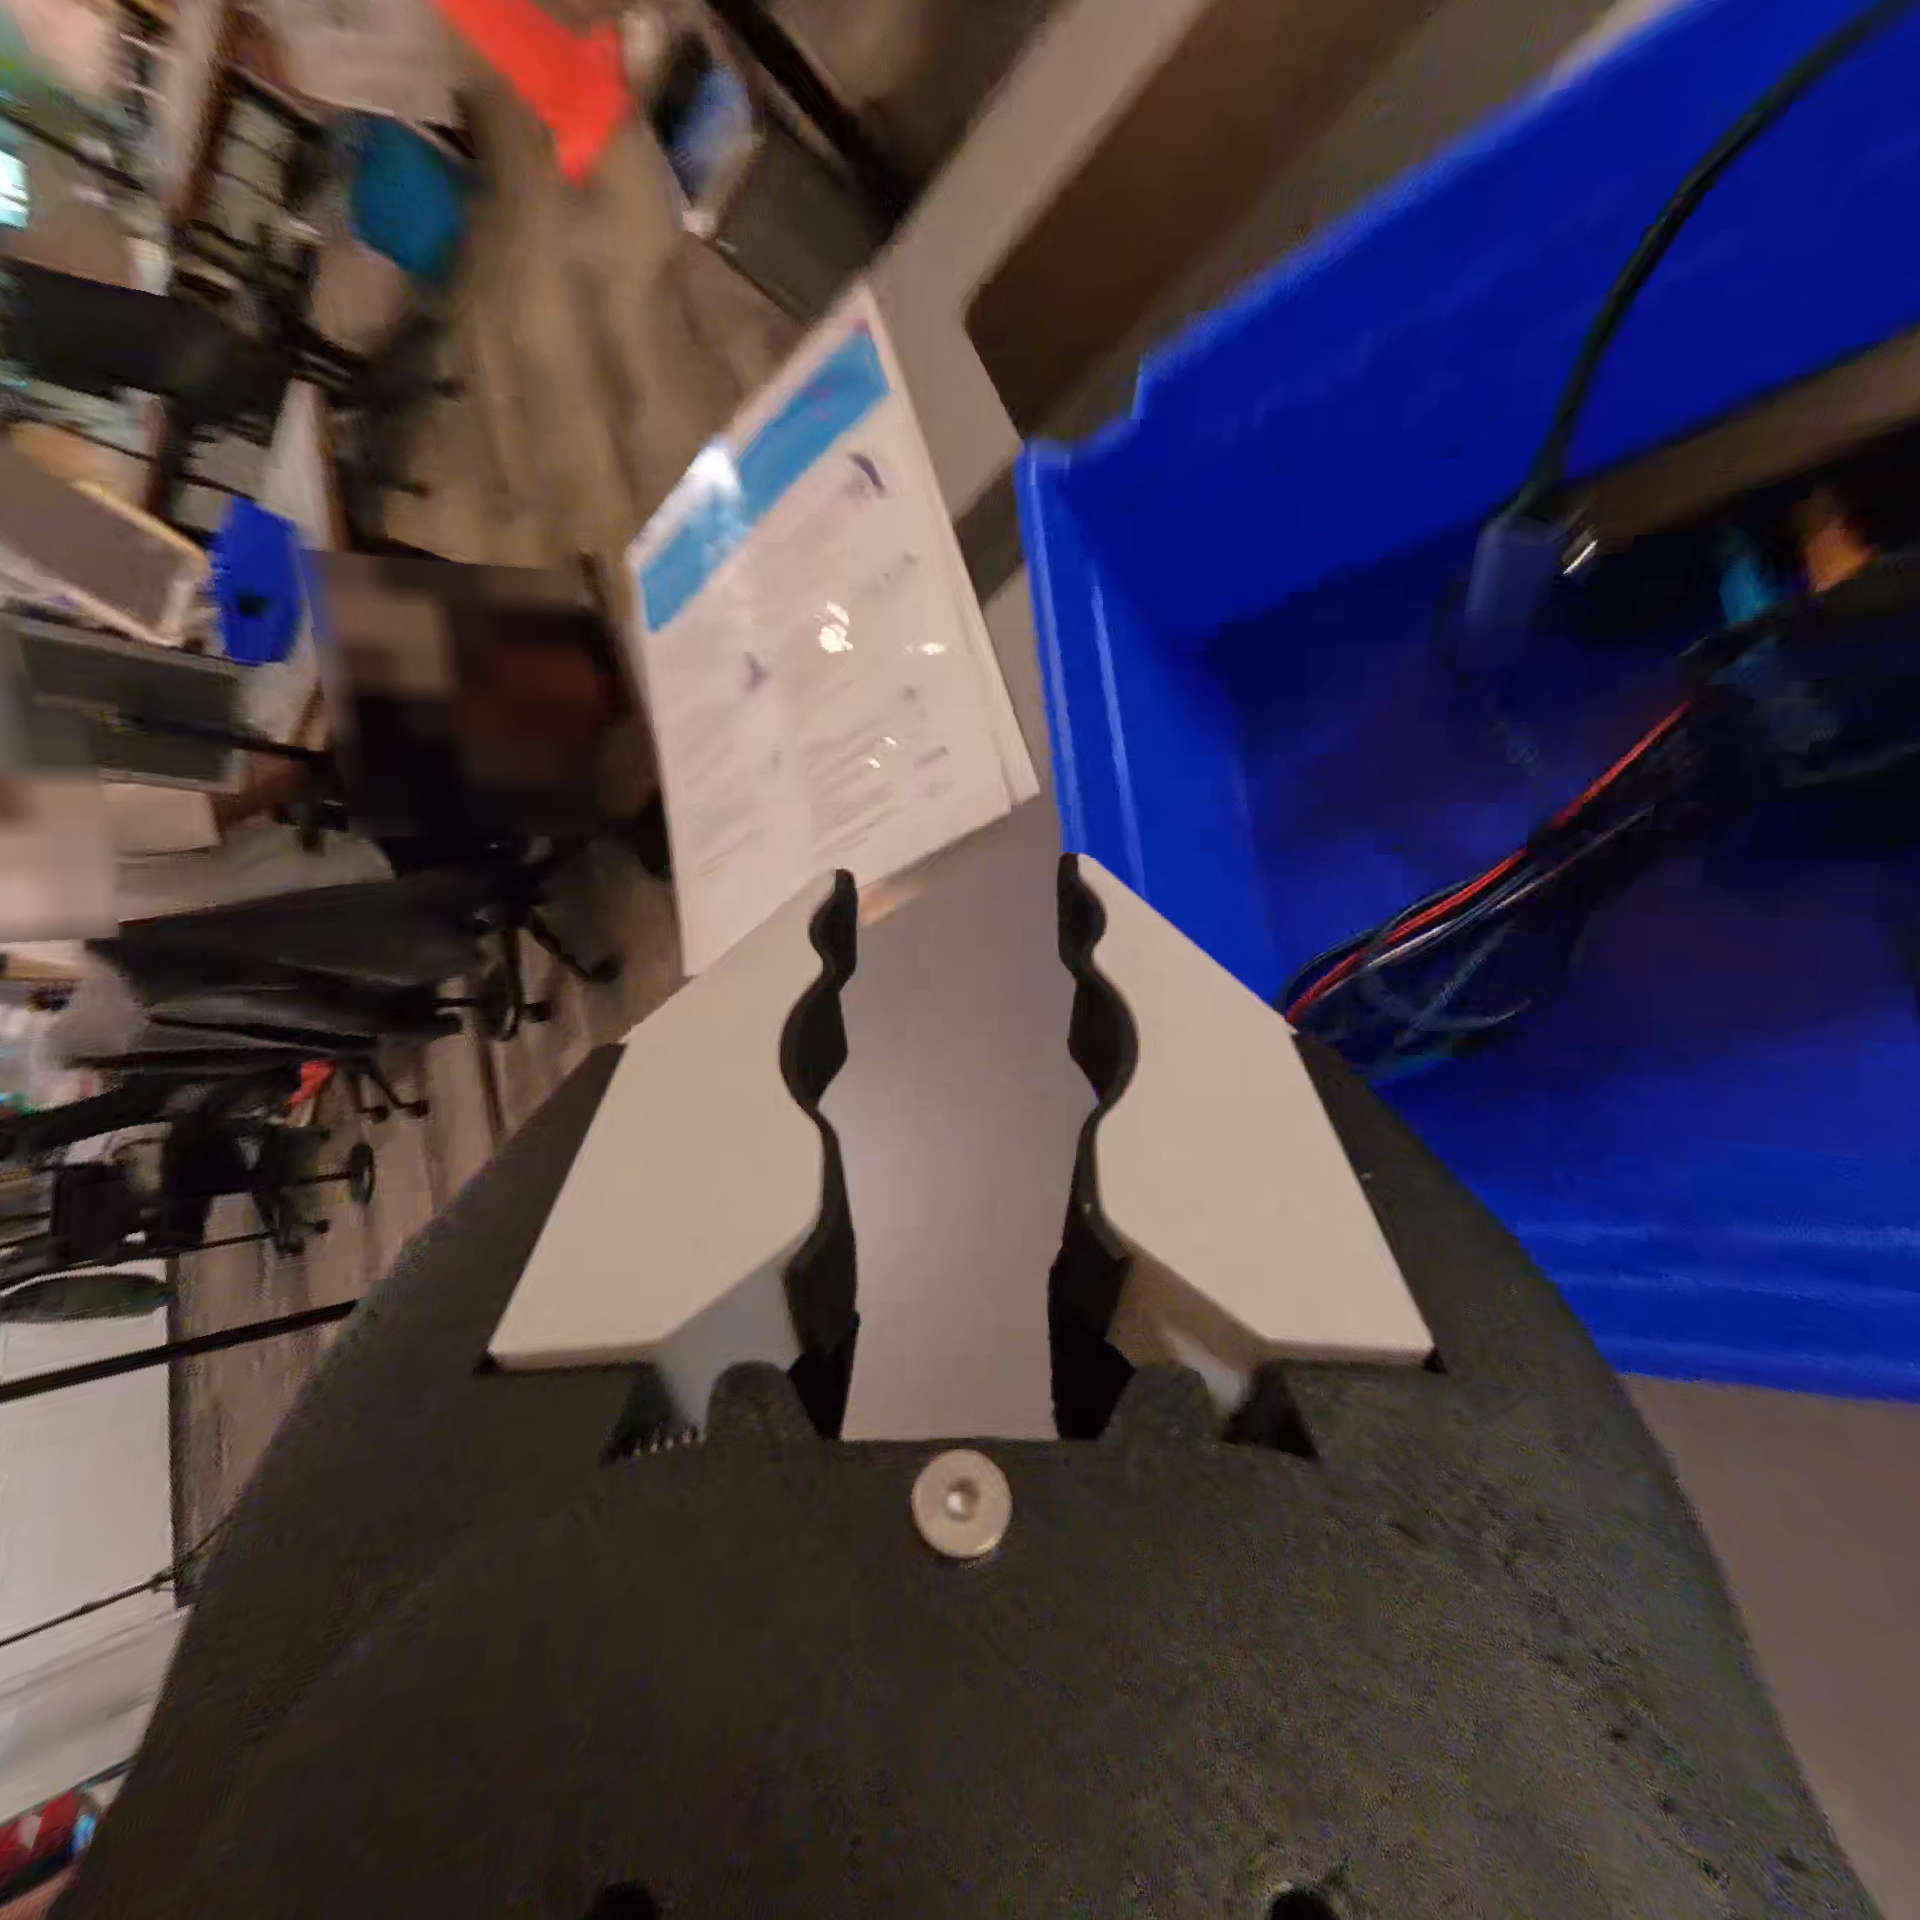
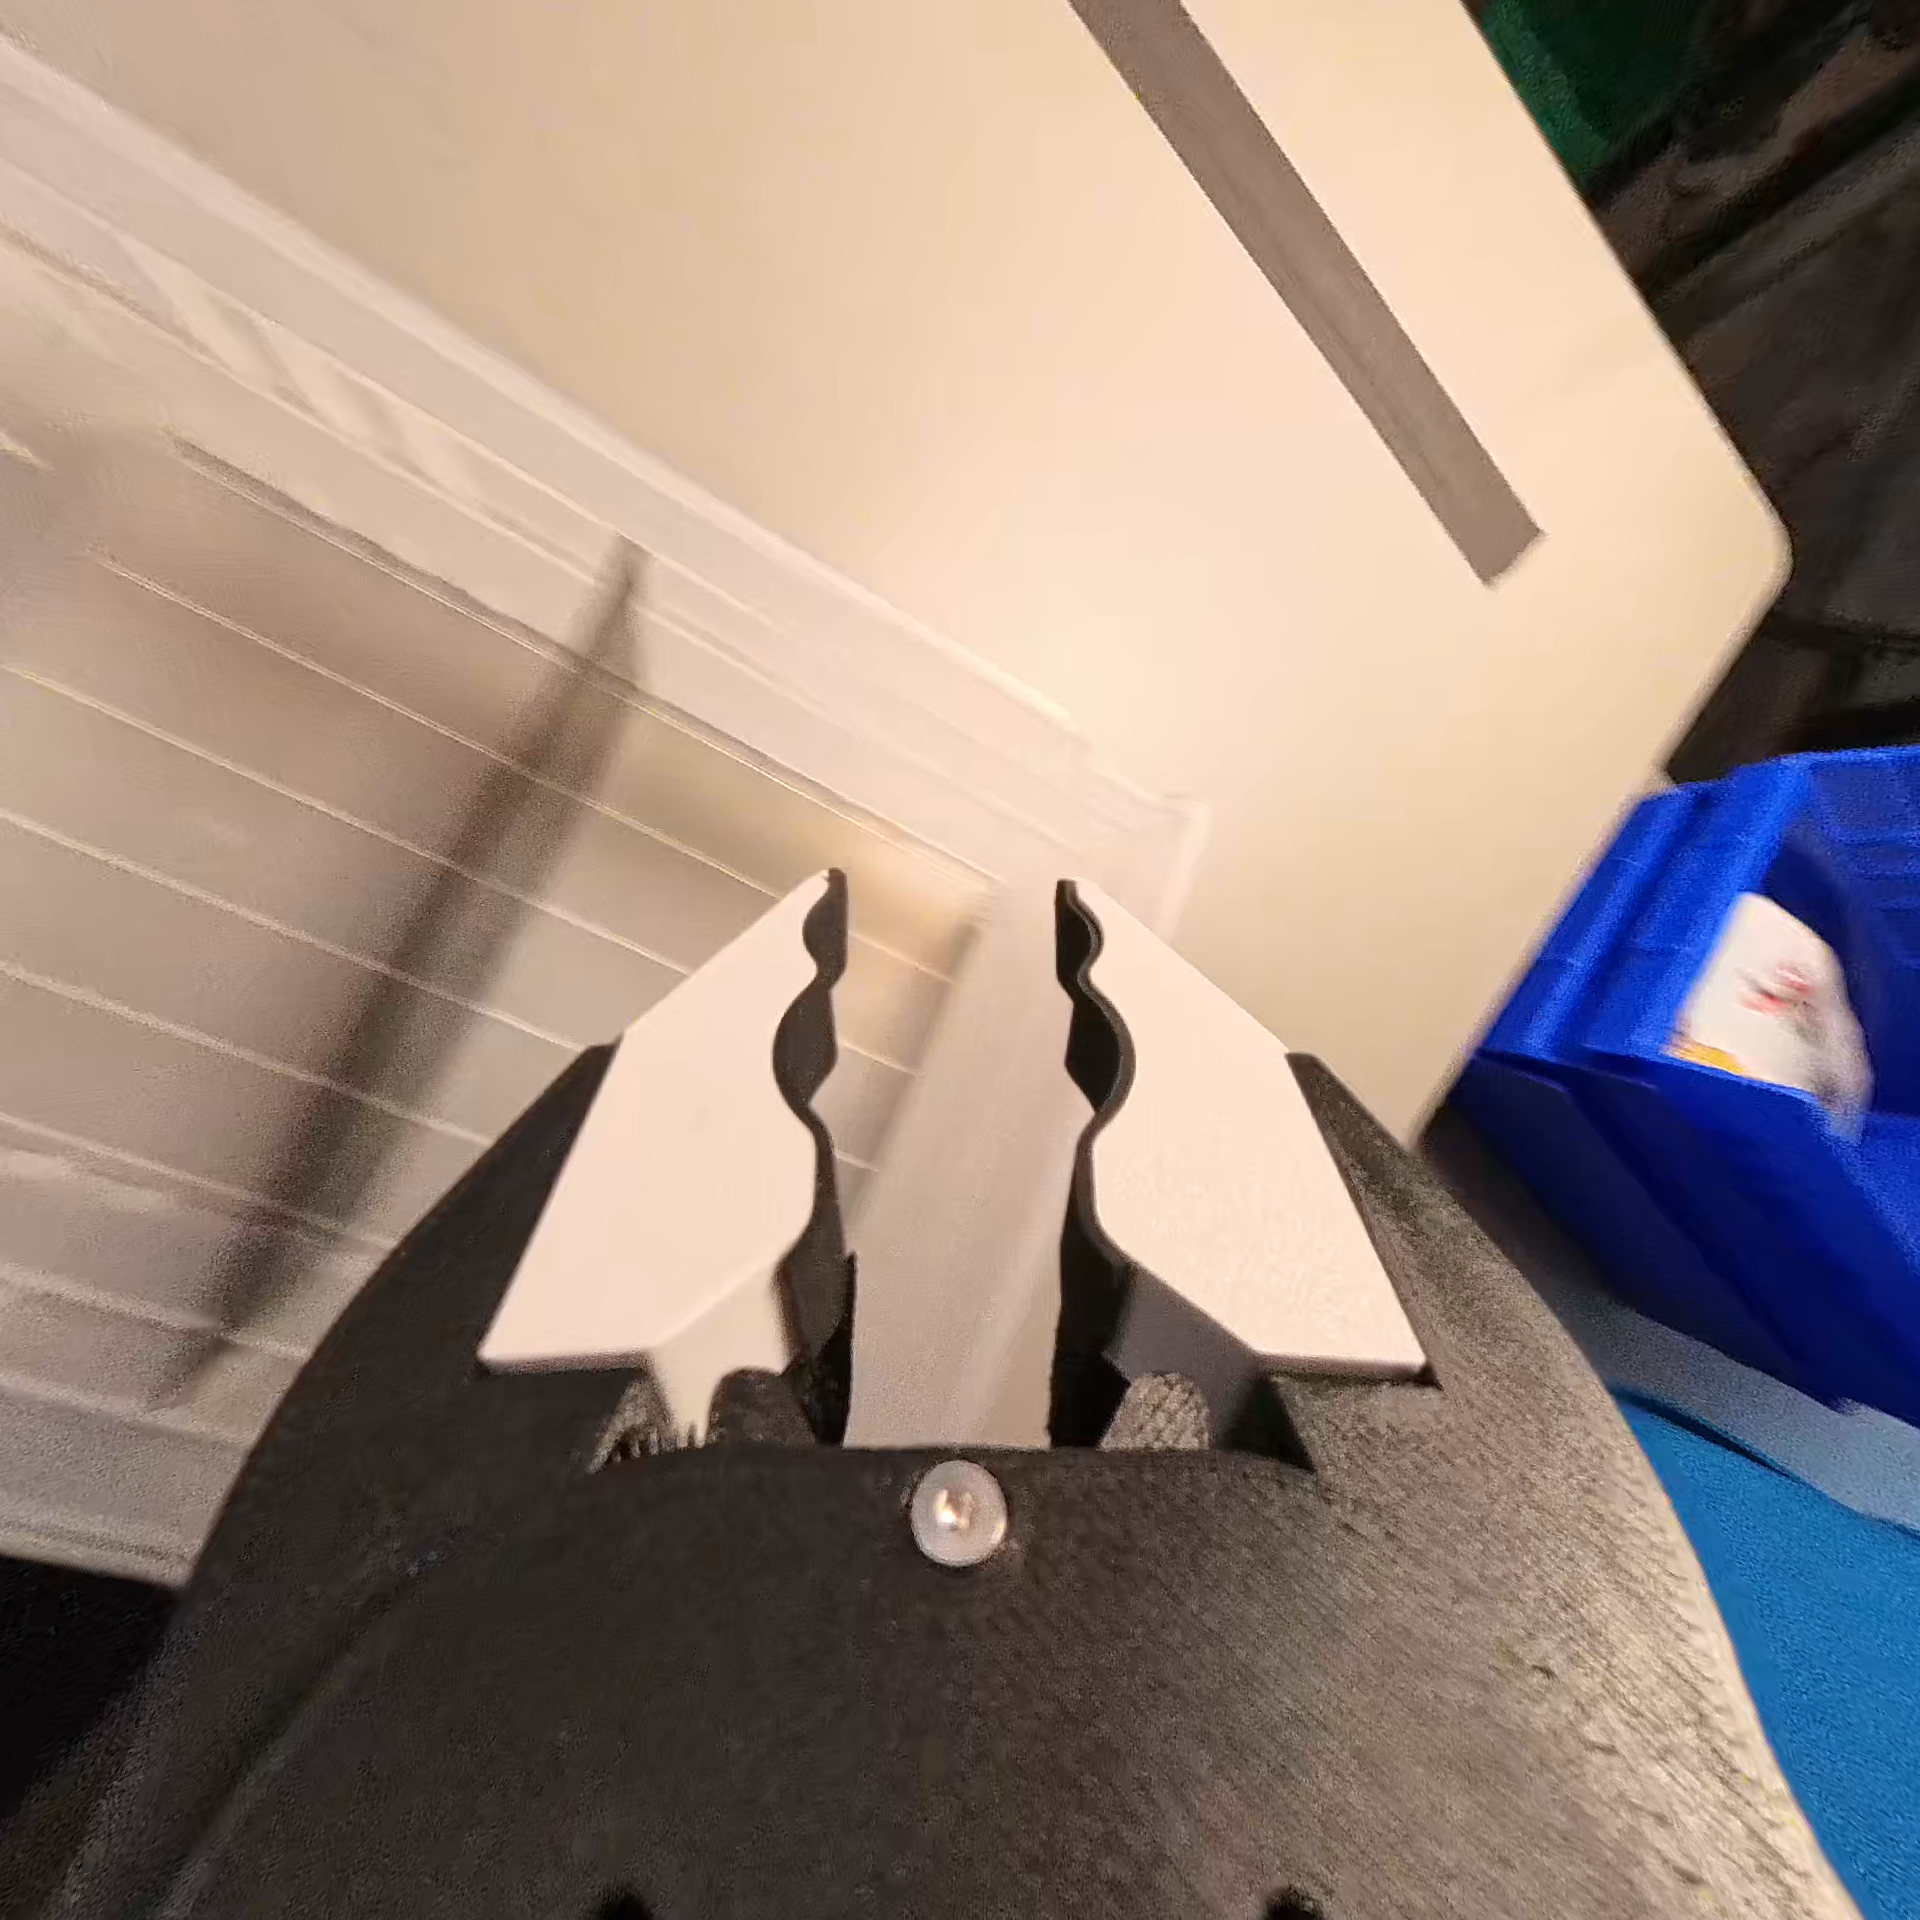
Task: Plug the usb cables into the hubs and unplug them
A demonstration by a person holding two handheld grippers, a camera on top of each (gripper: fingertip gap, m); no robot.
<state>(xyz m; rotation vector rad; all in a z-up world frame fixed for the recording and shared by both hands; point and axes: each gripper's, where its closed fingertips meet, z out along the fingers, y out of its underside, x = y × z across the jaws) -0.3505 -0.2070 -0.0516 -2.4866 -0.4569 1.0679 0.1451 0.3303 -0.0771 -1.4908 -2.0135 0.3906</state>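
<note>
Both the left gripper (image 1: 956,883) and the right gripper (image 2: 951,888) are apart and empty, so reaching blindly into the blue bin (image 1: 1351,436) may snag the tangled cables (image 1: 1455,914).

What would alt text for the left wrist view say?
The left gripper, jaws open and empty, points past the corner of a blue bin holding black and red cables on its right. A laminated white sheet lies ahead, with a blurred workshop behind.
</note>
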